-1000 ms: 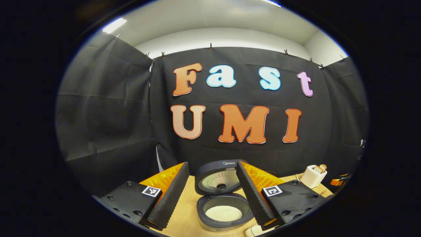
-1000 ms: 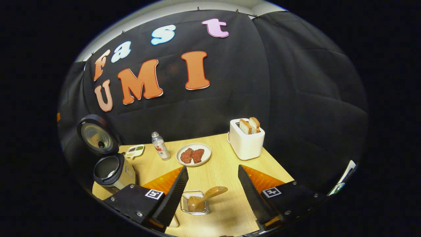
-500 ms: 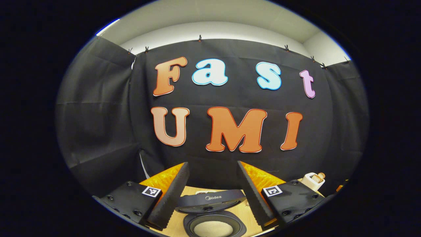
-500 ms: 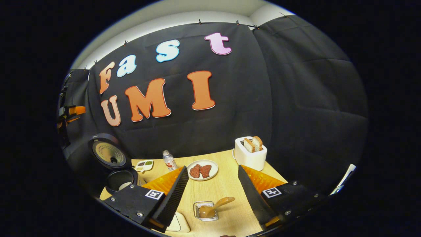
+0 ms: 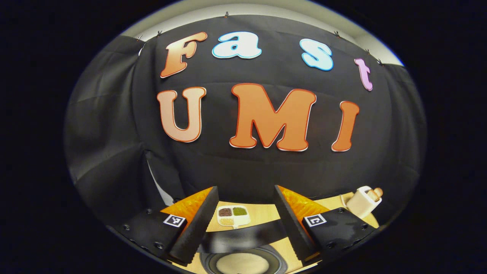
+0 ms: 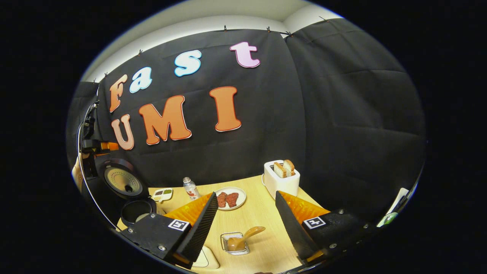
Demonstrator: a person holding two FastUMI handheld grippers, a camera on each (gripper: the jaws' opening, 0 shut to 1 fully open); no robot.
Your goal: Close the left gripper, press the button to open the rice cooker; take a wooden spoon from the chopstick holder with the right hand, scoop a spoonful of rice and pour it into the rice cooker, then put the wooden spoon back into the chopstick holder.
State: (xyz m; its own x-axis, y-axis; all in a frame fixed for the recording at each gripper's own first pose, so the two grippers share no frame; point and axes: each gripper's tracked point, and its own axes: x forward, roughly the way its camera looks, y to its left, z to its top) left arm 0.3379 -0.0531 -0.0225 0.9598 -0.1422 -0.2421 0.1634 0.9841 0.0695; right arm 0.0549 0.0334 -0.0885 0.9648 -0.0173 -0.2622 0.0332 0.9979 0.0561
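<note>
Holding nothing, both grippers [image 5: 245, 224] [image 6: 246, 224] gape wide; one wooden spoon [image 6: 241, 238], two toast slices [image 6: 284, 168], perhaps.

Black cloth [image 6: 342, 114] hangs in creased panels around the booth, clipped along its top edge. Above it runs a pale wall [image 6: 182, 28] under a white ceiling. A light wooden worktop [image 6: 262, 213] meets the cloth at its far edge.
</note>
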